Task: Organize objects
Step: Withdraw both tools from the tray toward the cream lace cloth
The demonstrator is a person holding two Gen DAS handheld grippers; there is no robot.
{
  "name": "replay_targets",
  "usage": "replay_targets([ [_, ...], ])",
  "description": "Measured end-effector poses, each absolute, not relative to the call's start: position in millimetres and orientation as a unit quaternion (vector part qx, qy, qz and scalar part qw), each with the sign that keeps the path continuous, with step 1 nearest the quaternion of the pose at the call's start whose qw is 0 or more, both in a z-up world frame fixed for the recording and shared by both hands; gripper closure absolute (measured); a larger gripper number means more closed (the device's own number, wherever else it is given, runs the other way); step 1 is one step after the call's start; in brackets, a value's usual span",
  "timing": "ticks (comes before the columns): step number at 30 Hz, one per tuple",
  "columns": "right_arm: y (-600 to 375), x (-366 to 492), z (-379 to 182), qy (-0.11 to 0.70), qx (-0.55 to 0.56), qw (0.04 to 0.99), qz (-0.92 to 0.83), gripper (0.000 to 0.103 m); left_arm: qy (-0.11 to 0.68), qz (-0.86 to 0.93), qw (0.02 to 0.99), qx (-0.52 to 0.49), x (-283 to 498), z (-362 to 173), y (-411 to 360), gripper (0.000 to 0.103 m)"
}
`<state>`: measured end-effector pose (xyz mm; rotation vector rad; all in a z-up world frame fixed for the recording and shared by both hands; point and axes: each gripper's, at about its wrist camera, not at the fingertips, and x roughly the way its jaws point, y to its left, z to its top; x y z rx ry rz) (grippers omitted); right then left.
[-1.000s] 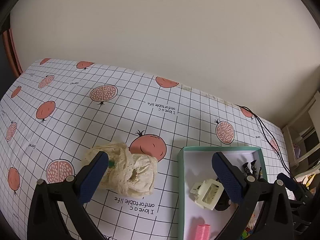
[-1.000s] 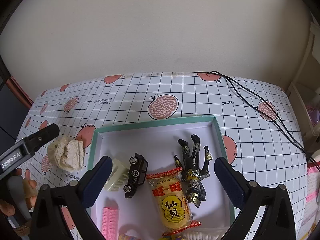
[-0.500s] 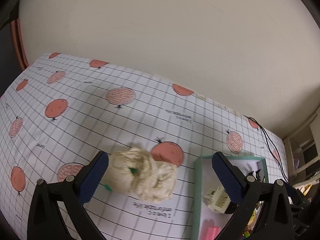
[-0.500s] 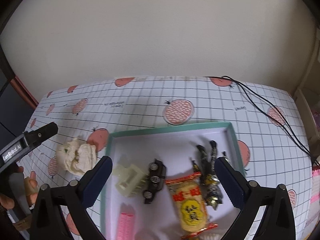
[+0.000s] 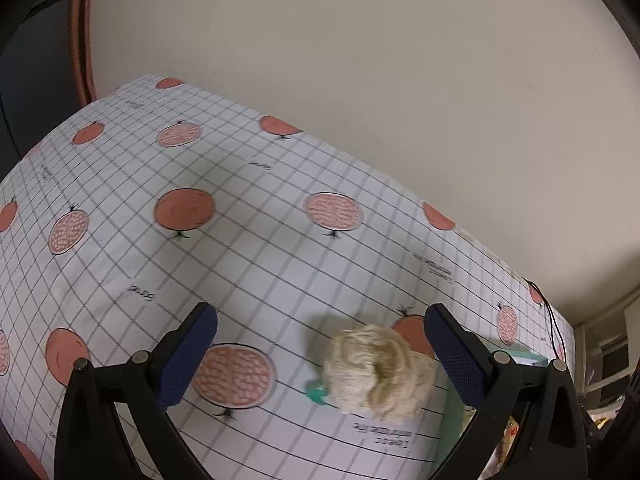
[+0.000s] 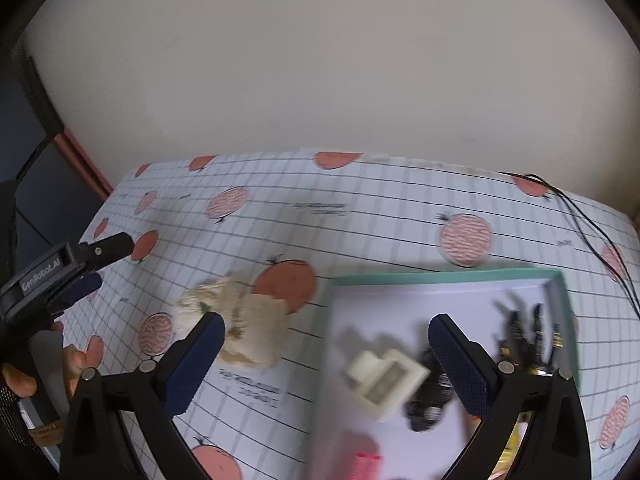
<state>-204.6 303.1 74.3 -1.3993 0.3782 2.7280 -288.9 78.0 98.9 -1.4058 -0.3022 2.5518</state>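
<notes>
Left wrist: cream lacy scrunchie (image 5: pixel 378 372) bunched, blurred, on tablecloth (image 5: pixel 248 264)

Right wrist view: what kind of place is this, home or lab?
Probably a home room, not a lab. A table against a plain wall wears a pomegranate-print tablecloth, and a teal box holds household odds and ends such as a cream hair claw. A crumpled lace cloth lies beside the box.
</notes>
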Motion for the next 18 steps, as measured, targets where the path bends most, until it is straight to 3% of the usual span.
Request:
replay_targets([
  [18,223.2,-245.0,17.7,0.085,-0.499,-0.032,0.862,0.0,-0.084,0.847,0.084,-0.519,-310.1,71.9,45.1,0.0],
])
